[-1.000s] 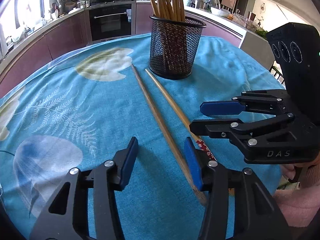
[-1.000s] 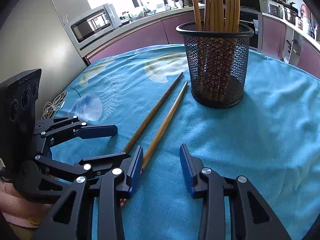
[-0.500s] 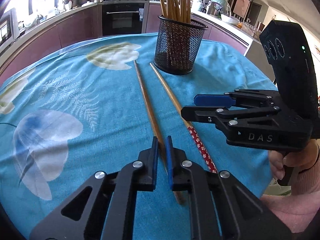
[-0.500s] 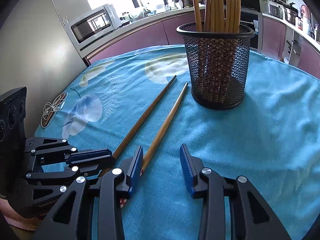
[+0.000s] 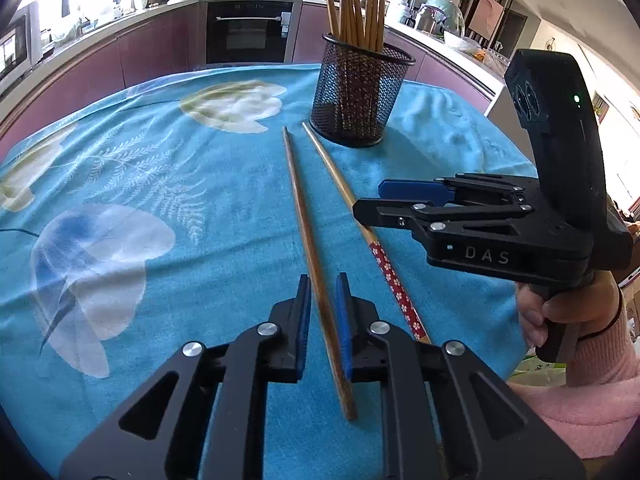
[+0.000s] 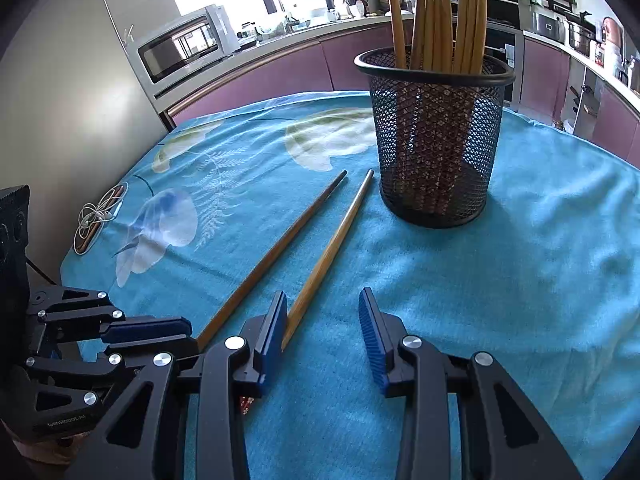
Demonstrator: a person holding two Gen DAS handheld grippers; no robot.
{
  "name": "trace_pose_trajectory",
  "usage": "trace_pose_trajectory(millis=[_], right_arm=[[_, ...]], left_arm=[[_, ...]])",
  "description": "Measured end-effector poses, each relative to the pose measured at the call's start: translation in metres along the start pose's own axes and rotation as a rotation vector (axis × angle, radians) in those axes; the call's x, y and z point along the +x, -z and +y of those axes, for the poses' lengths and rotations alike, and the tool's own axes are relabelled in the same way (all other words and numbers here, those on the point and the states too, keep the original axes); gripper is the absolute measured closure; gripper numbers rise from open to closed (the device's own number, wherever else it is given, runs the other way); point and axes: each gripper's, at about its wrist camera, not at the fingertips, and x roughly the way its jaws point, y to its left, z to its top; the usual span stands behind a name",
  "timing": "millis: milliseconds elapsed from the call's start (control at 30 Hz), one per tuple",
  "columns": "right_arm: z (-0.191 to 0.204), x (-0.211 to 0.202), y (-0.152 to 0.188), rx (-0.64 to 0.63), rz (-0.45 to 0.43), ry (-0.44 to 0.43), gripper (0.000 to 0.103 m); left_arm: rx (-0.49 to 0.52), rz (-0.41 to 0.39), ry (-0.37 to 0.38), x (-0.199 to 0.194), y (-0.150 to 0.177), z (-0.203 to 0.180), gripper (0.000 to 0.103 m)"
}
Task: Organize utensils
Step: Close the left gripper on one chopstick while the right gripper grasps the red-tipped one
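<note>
Straddling the plain chopstick (image 5: pixel 310 252), the left gripper (image 5: pixel 323 312) has just loosened, pads not pressing. Right gripper (image 6: pixel 323 332) open, empty. Next, I'd say: squeeze, lift, drop into the mesh holder (image 5: pixel 360 96).

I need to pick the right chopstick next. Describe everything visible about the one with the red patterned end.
The red-ended chopstick is slim, tan wood, its thick end wrapped in red with small white flowers. It lies flat on the blue tablecloth, tip nearly at the mesh holder, beside the plain chopstick, passing under the right gripper.
</note>
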Motion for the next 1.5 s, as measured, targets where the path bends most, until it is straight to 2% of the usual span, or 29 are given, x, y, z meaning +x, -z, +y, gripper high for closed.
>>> trace_pose_trajectory(millis=[367,600,800,1100,1333,1500], right_arm=[[0.002,0.013,-0.016,-0.005,0.006,0.016,0.068],[-0.001,0.019,-0.023,0.001,0.007,0.029,0.077],[-0.003,0.021,-0.026,0.007,0.007,0.034,0.082],[-0.005,0.022,-0.027,0.017,0.007,0.039,0.088],[-0.012,0.02,-0.027,0.062,0.007,0.009,0.096],[-0.016,0.017,-0.026,0.077,0.006,-0.004,0.096]], left_arm=[[0.033,0.011,-0.031,0.03,-0.033,0.006,0.085],[0.056,0.024,-0.043,0.048,-0.046,0.006,0.085],[0.06,0.028,-0.046,0.055,-0.052,0.005,0.085],[0.038,0.021,-0.056,0.059,-0.057,0.007,0.091],[0.006,0.02,-0.05,0.06,-0.058,0.008,0.093],[-0.016,0.018,-0.044,0.059,-0.058,0.009,0.094]])
